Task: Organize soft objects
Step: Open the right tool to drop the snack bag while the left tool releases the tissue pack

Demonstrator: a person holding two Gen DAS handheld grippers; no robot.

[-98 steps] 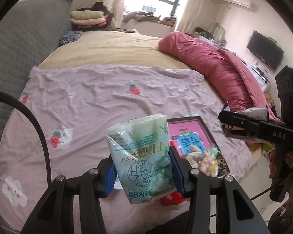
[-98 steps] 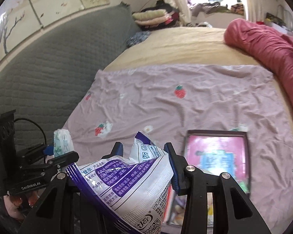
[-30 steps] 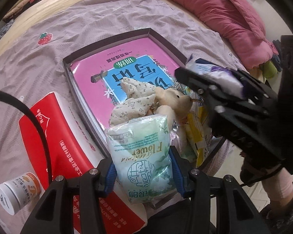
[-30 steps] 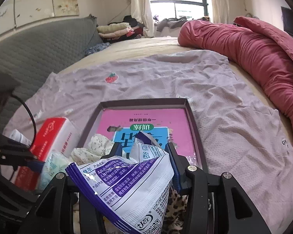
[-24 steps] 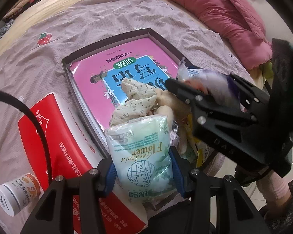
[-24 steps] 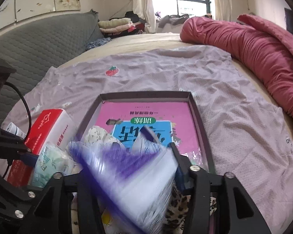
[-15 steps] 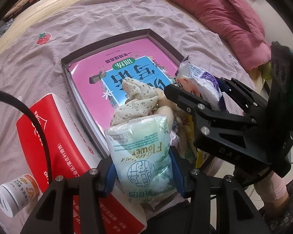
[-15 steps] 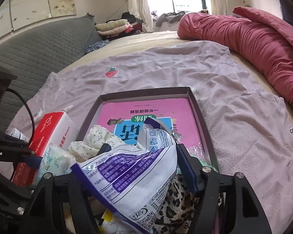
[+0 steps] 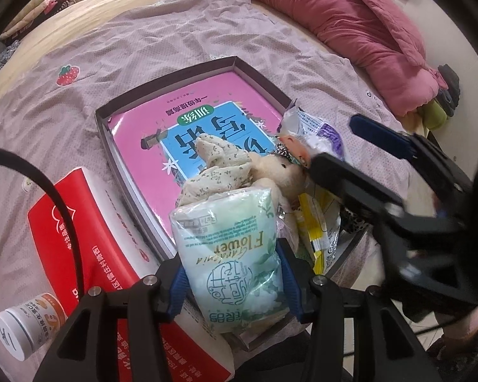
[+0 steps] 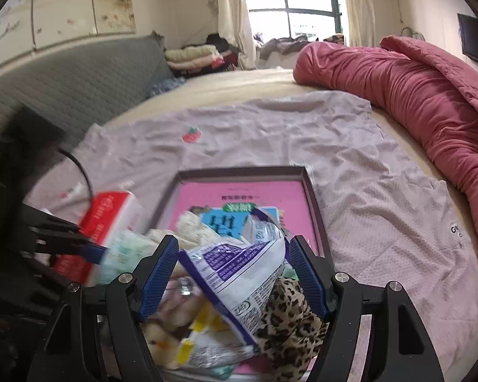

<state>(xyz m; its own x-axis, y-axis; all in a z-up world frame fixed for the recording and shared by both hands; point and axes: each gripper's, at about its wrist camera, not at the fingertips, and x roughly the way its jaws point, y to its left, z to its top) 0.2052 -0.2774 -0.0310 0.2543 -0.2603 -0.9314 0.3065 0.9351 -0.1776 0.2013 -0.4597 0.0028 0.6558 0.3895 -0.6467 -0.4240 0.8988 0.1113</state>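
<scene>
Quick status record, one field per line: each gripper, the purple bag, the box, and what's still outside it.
left gripper: shut on green tissue pack
right gripper: jaws opening, pads clear of purple snack bag
purple snack bag: lying on the pile in the box
box: holds pink book, plush toy
outside box: red tissue box, small bottle

A pale green tissue pack (image 9: 235,248) with green "Flower" lettering is showing between blue pads (image 9: 177,281). A white bag (image 10: 239,270) is carrying purple panels and edging. A cream plush (image 9: 271,172) is wearing beige cloth dotted with small dark sprigs. Leopard-spot fabric (image 10: 290,315) is lying brown, tan and black. A dark-rimmed tray (image 9: 162,79) is holding a pink book (image 9: 181,137) with a blue panel. A red box (image 9: 89,238) is showing white print. The sheet (image 9: 143,41) is lying lilac with red strawberries; the quilt (image 10: 414,95) is glowing rose.
</scene>
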